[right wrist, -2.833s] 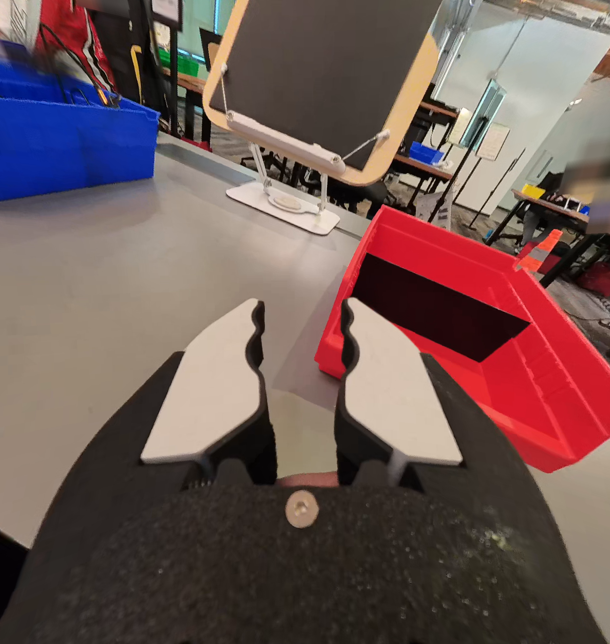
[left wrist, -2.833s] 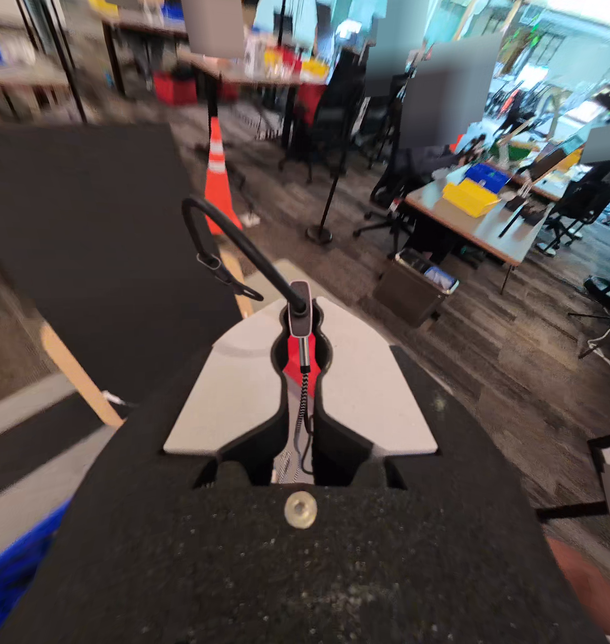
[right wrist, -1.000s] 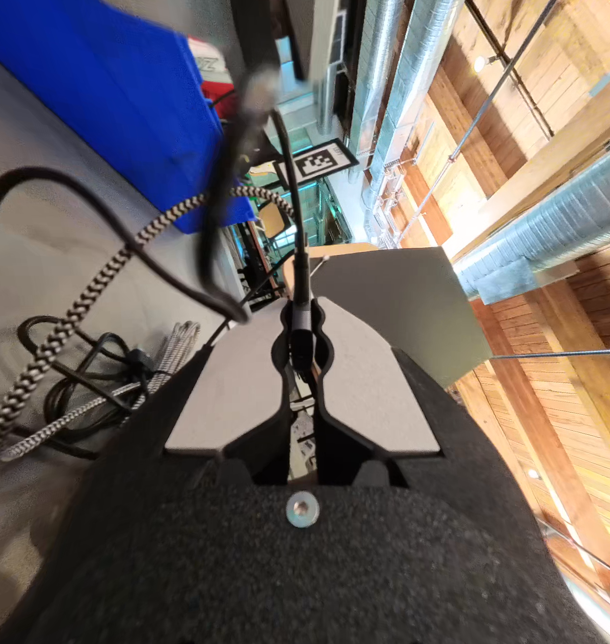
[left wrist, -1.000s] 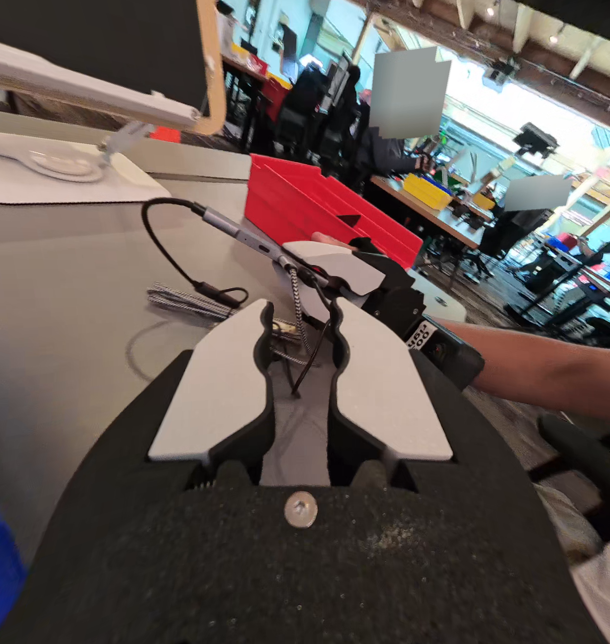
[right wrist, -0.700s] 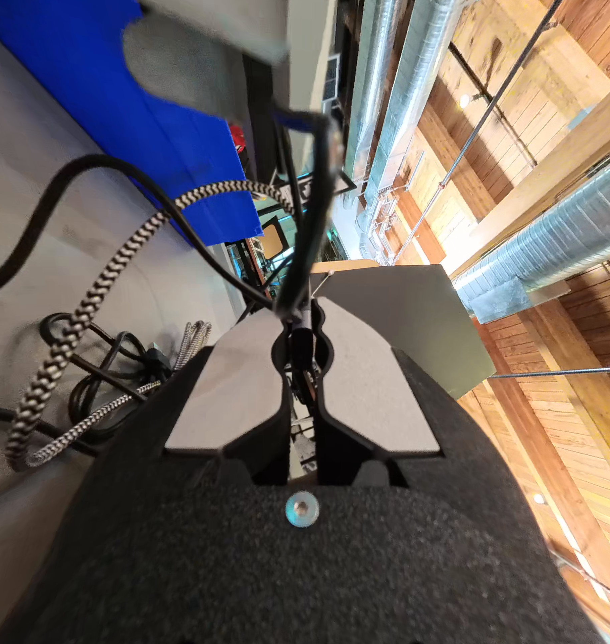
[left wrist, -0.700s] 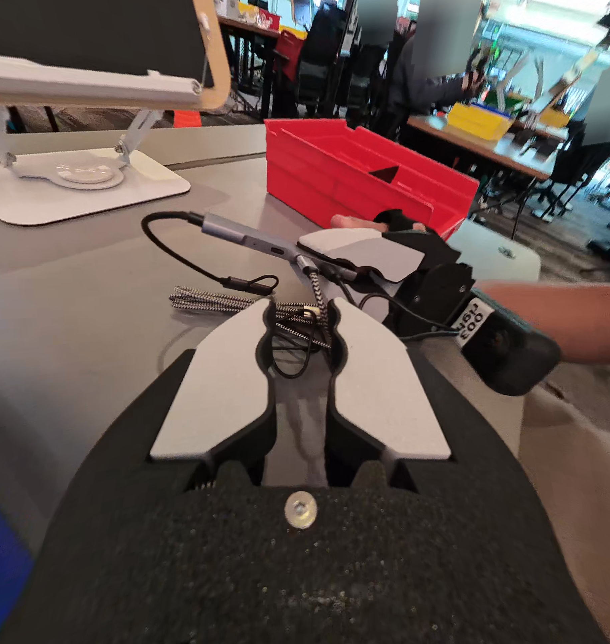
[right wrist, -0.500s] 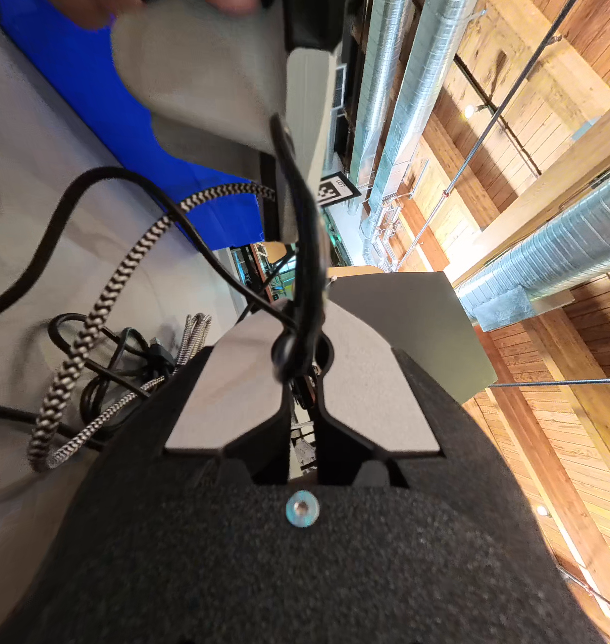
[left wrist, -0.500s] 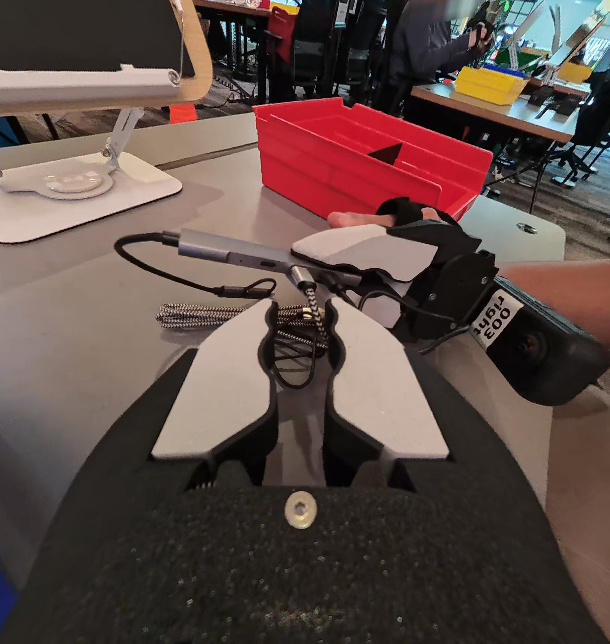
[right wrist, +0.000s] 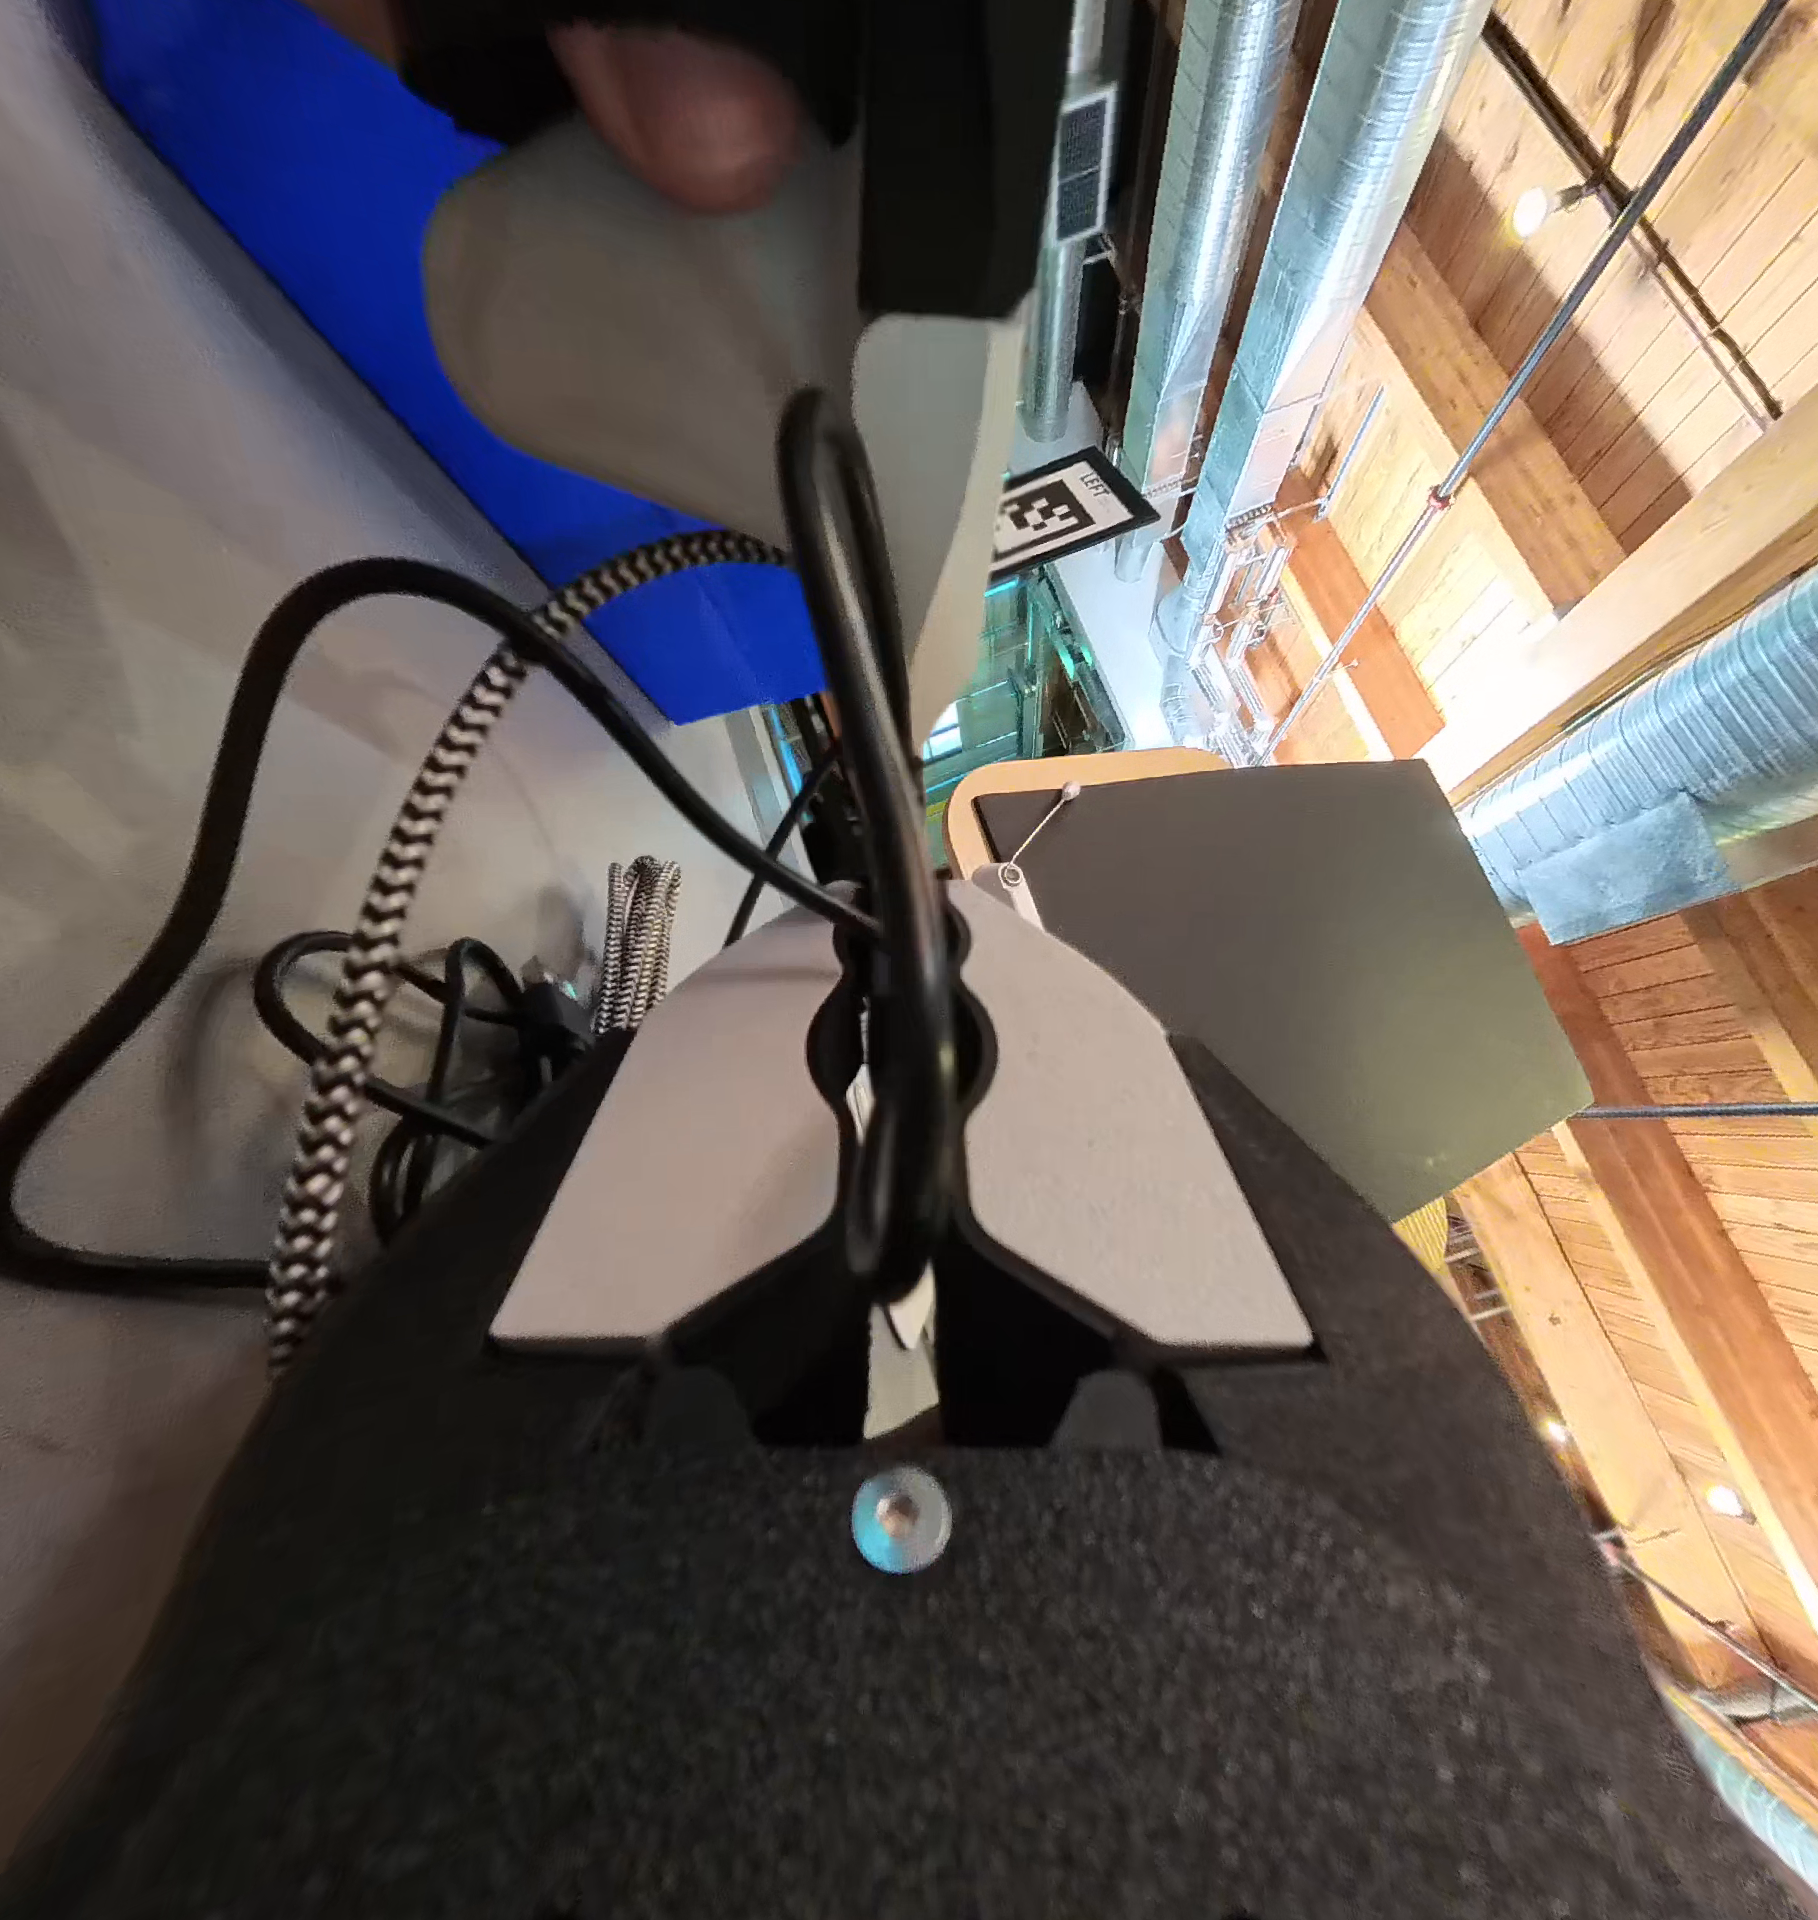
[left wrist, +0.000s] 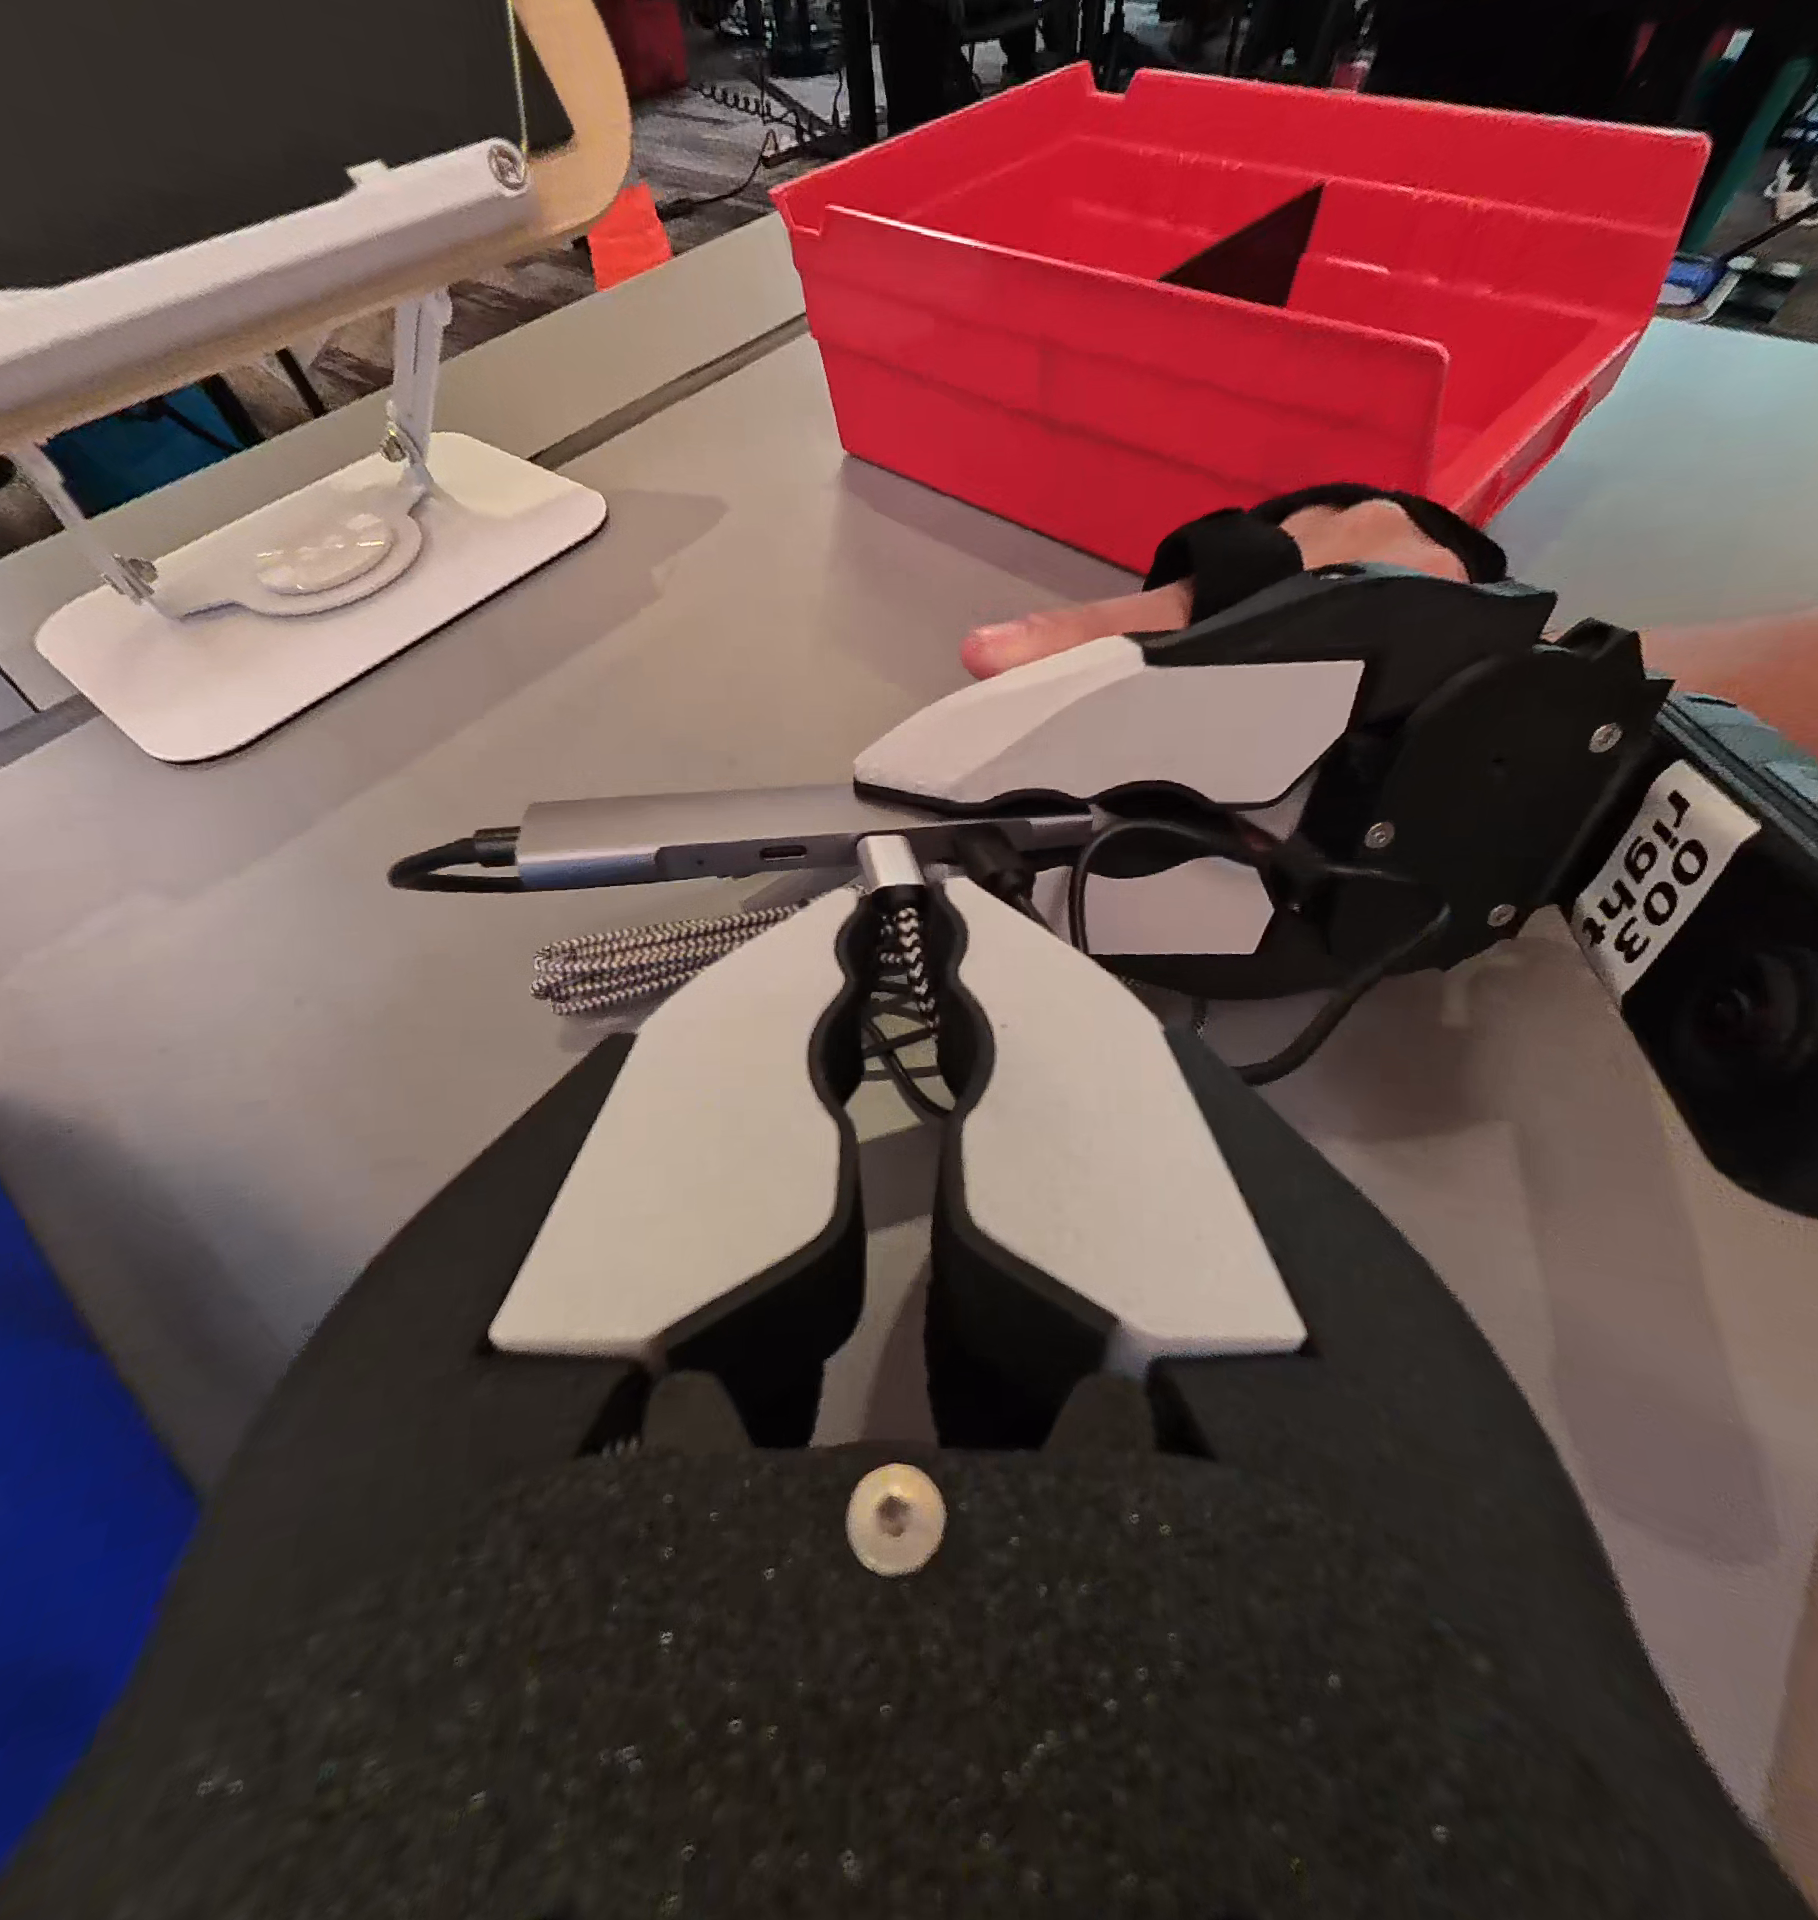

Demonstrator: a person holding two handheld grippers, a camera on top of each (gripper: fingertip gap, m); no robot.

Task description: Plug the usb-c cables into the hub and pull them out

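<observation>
Left gripper (left wrist: 900, 914) has moved in since half a second ago; its tips now pinch the braided cable (left wrist: 900, 951) just behind the silver plug (left wrist: 889, 860), which sits in the side of the hub (left wrist: 697, 842). Right gripper (left wrist: 884, 784), turned on its side, clamps the hub's other end and holds it level above the grey table (left wrist: 261, 935). In its own view the right gripper (right wrist: 900, 935) has fingers nearly together, with black cable (right wrist: 884, 831) blocking the gap. Red bin (left wrist: 1123, 343) behind, tablet stand (left wrist: 323, 582) left.
</observation>
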